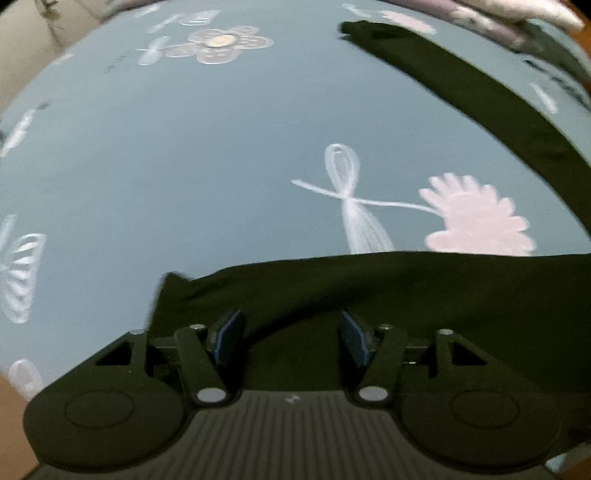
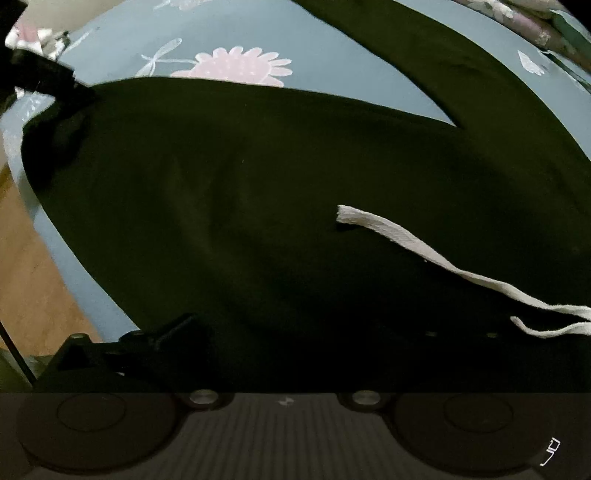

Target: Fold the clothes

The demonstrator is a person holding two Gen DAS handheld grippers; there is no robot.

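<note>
Dark green trousers (image 1: 424,295) lie spread on a blue-grey flowered bedsheet (image 1: 184,166). One leg (image 1: 480,96) stretches away to the far right. My left gripper (image 1: 291,332) is open at the cloth's near left corner, and the fabric lies between its blue-padded fingers (image 1: 229,332). In the right wrist view the trousers (image 2: 258,184) fill the frame, with a white drawstring (image 2: 424,254) lying across them. The cloth drapes over my right gripper, hiding both its fingers; only its left linkage (image 2: 162,332) shows. The left gripper (image 2: 44,81) appears at the cloth's far left corner.
The bed's edge (image 2: 55,251) runs along the left of the right wrist view, with wooden floor (image 2: 33,288) beyond it. Crumpled pink and lilac bedding (image 1: 498,14) lies at the far right of the bed.
</note>
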